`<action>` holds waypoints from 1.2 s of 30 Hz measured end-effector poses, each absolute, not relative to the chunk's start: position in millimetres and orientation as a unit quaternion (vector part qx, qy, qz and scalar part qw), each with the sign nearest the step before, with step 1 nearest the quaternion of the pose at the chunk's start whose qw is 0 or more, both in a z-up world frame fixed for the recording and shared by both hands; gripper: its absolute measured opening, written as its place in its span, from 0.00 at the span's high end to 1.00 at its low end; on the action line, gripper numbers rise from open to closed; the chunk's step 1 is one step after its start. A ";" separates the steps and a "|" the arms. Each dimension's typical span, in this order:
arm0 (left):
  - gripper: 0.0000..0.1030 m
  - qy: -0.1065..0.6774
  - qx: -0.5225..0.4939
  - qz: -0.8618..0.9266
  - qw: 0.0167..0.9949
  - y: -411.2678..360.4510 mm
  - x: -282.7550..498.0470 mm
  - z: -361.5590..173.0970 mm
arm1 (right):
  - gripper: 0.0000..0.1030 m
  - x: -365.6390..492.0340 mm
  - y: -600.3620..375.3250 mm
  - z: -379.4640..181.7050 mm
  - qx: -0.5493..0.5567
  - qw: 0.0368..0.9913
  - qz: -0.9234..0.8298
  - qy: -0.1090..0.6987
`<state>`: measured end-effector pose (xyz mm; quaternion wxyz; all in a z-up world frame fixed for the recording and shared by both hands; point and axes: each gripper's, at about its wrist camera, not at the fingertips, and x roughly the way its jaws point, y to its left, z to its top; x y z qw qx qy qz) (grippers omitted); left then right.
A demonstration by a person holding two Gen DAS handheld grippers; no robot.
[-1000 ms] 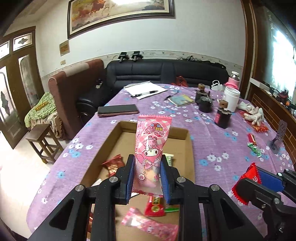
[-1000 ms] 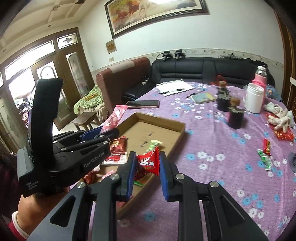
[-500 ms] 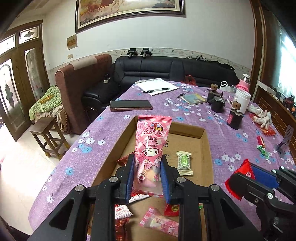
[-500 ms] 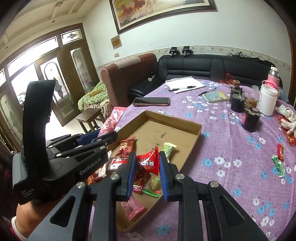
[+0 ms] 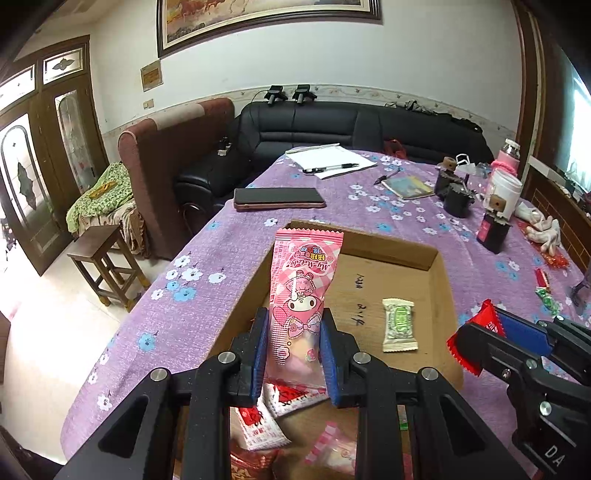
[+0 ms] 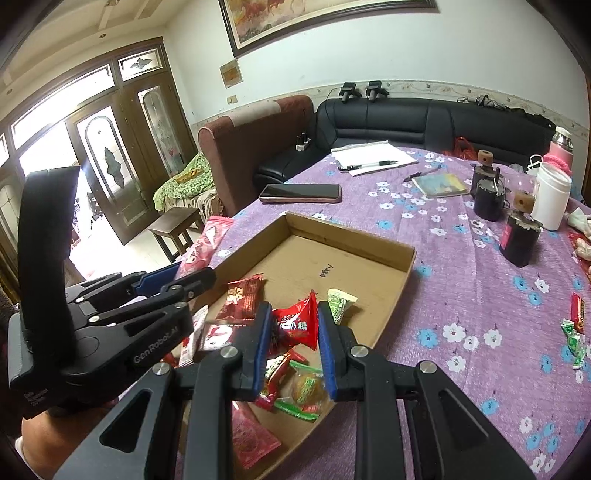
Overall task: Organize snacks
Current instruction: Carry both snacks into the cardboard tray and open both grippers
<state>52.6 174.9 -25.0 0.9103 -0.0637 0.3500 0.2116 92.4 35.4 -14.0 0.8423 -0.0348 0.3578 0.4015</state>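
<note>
Blue-padded jaws of the left gripper (image 5: 293, 354) clamp the lower end of one tall pink cartoon-printed snack packet (image 5: 301, 291) upright over the shallow brown cardboard tray (image 5: 439, 266), while the right gripper (image 6: 291, 347) pinches one red crinkled candy wrapper (image 6: 297, 323) above the tray's near snack pile.

A home living room: black sofa (image 5: 354, 122), framed painting (image 5: 266, 18), floral-clothed table (image 5: 406, 206).
</note>
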 end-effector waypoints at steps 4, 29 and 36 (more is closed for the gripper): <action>0.73 0.359 -0.063 0.214 0.906 180.6 60.0 -30.7 | 0.77 103.4 39.2 -21.6 -0.037 0.841 0.398 0.364; 0.72 0.414 -0.038 0.208 0.885 203.8 156.3 -31.1 | 0.77 195.7 75.7 -49.5 -0.084 0.834 0.373 0.397; 0.72 0.447 -0.041 0.202 0.871 211.2 176.3 -47.7 | 0.77 202.4 82.2 -59.3 -0.096 0.828 0.372 0.408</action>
